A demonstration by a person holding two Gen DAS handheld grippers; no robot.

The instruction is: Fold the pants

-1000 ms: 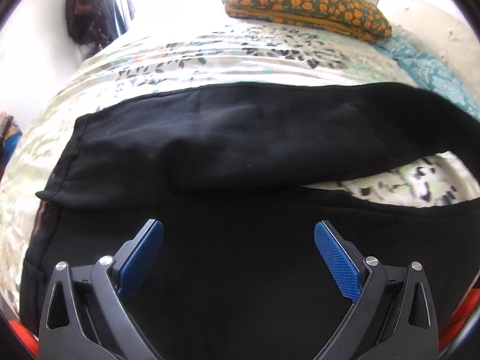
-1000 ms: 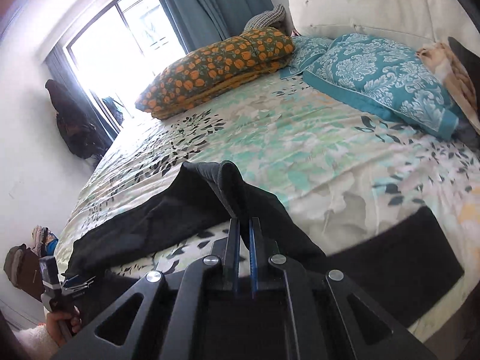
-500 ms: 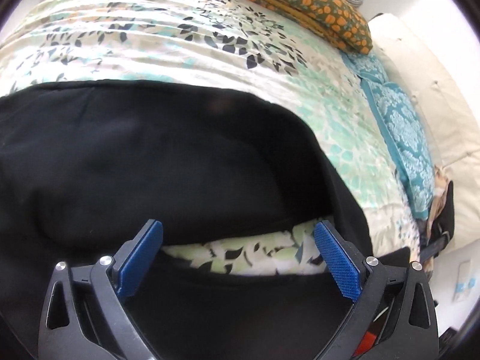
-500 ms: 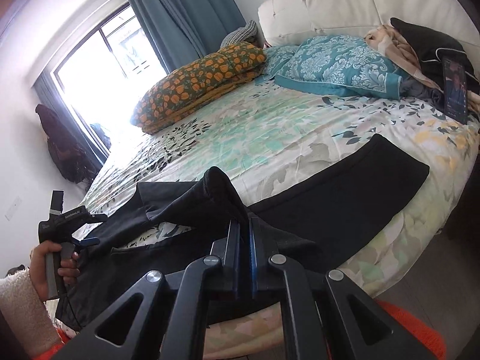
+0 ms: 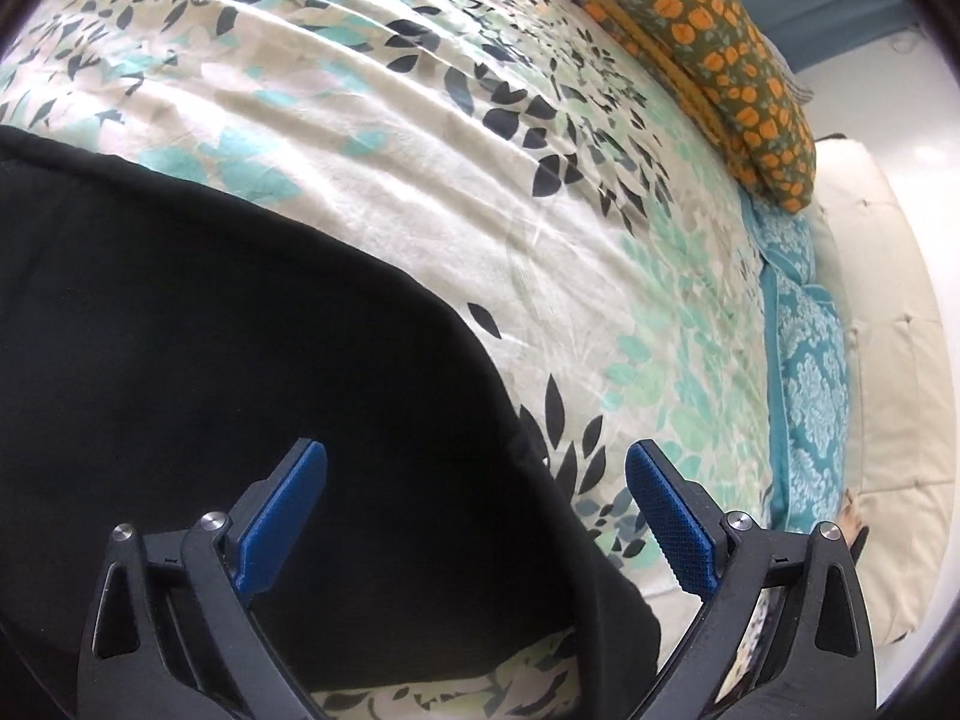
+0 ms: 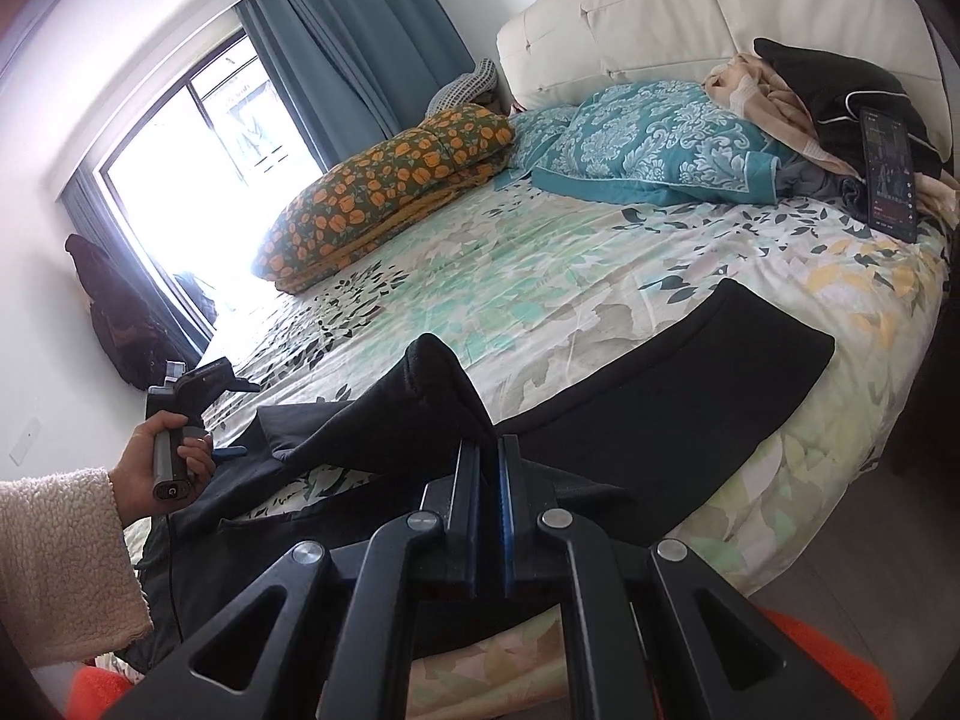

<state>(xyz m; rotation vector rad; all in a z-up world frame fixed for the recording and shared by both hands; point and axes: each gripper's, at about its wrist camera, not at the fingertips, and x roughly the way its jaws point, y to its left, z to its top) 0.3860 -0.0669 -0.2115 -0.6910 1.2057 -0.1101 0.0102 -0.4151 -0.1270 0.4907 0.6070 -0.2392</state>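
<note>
Counts: 1 pants [image 6: 660, 414]; 2 grippers, left [image 5: 474, 516], right [image 6: 489, 516]; 2 teal pillows [image 6: 654, 144]; 1 orange quilt [image 6: 384, 186]; 1 phone [image 6: 891, 174].

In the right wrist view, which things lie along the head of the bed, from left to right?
Orange-flowered folded quilt → teal patterned pillow → beige blanket → phone, propped up with its screen lit.

No text, label, brand or number can be read anywhere; the lit screen of the dark smartphone [image 6: 891, 174] shows only illegibly small marks.
</note>
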